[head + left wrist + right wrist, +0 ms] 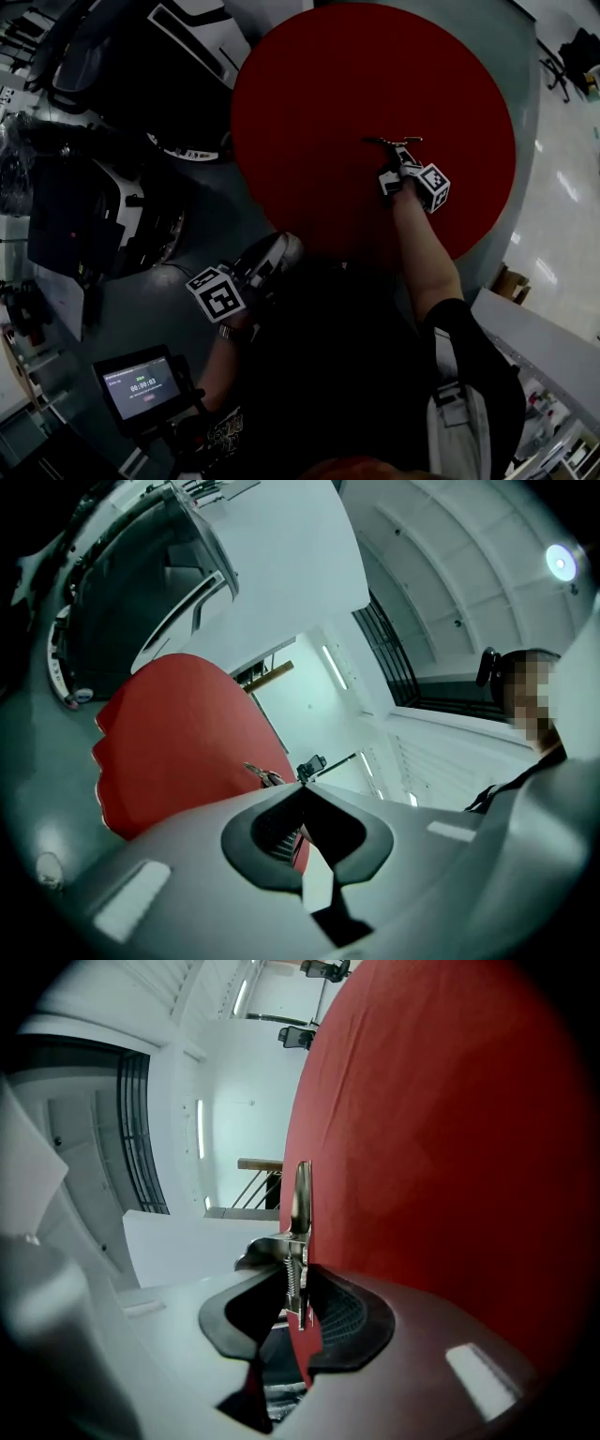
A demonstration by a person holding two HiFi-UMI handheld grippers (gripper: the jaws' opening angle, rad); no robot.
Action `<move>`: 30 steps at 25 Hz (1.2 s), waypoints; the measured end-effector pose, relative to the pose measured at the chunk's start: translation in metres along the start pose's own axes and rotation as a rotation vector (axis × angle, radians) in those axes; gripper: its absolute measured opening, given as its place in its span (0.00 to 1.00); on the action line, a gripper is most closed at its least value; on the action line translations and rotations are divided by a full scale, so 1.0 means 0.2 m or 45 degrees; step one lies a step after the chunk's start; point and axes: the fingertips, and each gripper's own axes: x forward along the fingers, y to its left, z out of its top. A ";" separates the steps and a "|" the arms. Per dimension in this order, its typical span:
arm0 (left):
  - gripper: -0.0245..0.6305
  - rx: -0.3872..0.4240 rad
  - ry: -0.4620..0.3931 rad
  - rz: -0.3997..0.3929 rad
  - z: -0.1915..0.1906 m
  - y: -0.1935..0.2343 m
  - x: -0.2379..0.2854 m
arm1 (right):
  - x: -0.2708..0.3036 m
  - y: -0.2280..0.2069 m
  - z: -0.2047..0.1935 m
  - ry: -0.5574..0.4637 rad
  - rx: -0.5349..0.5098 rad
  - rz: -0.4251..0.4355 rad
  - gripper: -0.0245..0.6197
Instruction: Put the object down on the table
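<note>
A round red table [356, 75] fills the upper middle of the head view. My right gripper [398, 157] reaches over it, shut on a slim metal tool [389, 142] with a spring and a red handle. In the right gripper view the tool [301, 1204] stands out between the jaws of the right gripper [298, 1290], close to the red tabletop [450, 1129]; I cannot tell whether it touches. My left gripper [279, 251] hangs off the table near the person's body, jaws shut on nothing. Its own view shows the left gripper [302, 787], the table [178, 733] and the far tool [263, 776].
A small screen [145, 384] sits at the lower left. Dark machinery [112, 206] crowds the left side beside the table. A cardboard box [511, 281] stands on the grey floor at the right. A person's shoulder [525, 772] shows at the right of the left gripper view.
</note>
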 end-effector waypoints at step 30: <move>0.05 -0.016 0.079 0.003 -0.04 -0.08 0.25 | -0.01 -0.14 -0.06 0.119 0.159 -0.224 0.24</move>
